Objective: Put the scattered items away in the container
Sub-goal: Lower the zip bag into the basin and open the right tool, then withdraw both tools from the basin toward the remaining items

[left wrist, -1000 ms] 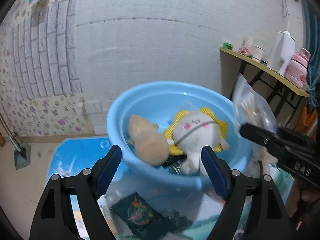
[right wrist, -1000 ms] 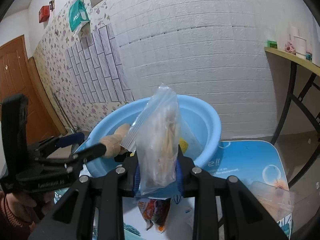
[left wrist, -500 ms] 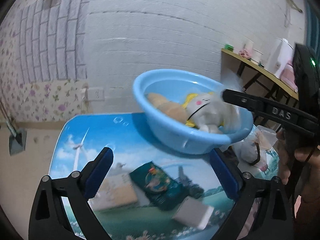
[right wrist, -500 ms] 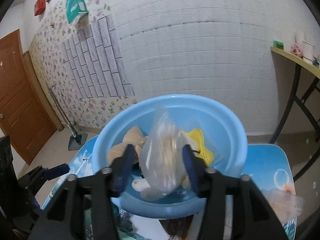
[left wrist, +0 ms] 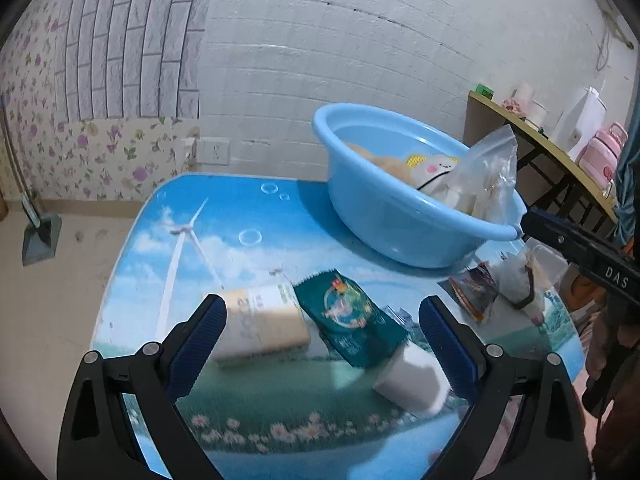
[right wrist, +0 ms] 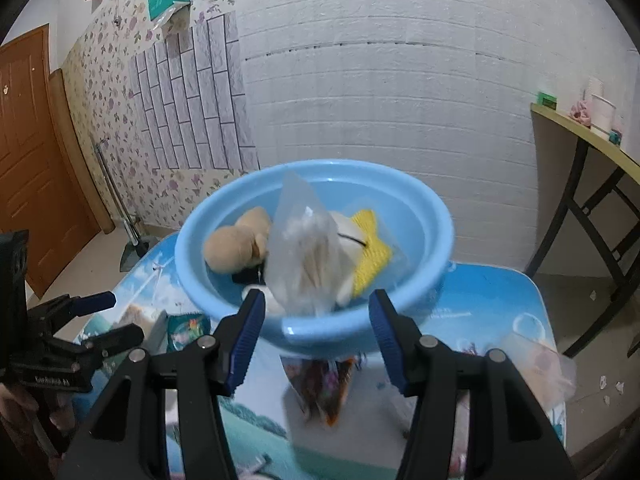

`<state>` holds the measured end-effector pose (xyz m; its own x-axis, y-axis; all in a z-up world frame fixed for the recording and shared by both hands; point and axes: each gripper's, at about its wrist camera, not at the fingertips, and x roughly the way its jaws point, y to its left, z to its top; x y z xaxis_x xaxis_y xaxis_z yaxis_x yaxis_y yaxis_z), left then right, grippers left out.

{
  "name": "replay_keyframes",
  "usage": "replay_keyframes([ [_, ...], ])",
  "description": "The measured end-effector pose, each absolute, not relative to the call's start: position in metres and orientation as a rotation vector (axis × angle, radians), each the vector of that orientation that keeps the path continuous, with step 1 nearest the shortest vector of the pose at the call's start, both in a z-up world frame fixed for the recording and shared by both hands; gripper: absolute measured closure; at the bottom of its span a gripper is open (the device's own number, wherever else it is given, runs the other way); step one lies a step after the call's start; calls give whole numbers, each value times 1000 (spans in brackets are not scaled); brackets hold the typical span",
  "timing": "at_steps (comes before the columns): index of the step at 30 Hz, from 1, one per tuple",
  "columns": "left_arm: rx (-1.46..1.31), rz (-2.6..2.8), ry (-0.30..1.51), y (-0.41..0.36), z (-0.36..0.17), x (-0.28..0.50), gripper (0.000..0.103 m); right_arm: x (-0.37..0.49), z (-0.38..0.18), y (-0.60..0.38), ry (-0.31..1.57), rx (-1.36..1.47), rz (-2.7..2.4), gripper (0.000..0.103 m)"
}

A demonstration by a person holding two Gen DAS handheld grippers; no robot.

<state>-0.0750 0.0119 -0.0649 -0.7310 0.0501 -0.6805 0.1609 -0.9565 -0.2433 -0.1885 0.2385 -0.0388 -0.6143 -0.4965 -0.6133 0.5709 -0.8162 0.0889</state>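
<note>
The right gripper (right wrist: 316,332) stands with its jaws apart and empty just before the blue basin (right wrist: 434,216); the clear bag (right wrist: 308,256) lies inside the basin, beyond the fingertips. The left gripper (left wrist: 322,330) gapes wide, holding nothing, above the green packet (left wrist: 348,312) lying in front of the basin.

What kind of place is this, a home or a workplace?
Most likely a room in a home. The wall has flowered wallpaper beside white brick-pattern panels, a wooden door stands to one side, and a side table carries a pink bottle and cups. Plush toys lie in a blue basin.
</note>
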Motion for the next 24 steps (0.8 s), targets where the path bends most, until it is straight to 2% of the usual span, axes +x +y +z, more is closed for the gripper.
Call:
replay_keyframes([
  [5,1154,-2831,388,25,-69,-66,6,-175,-42,255,149,864,-2387,49],
  [16,1186,-2836,469,29,-74,-42,6,-133,-76,284,194,967,-2313,49],
  [24,1241,-2893,378,54,-79,-39,6,-111,-105,287,185,1046,-2201,49],
])
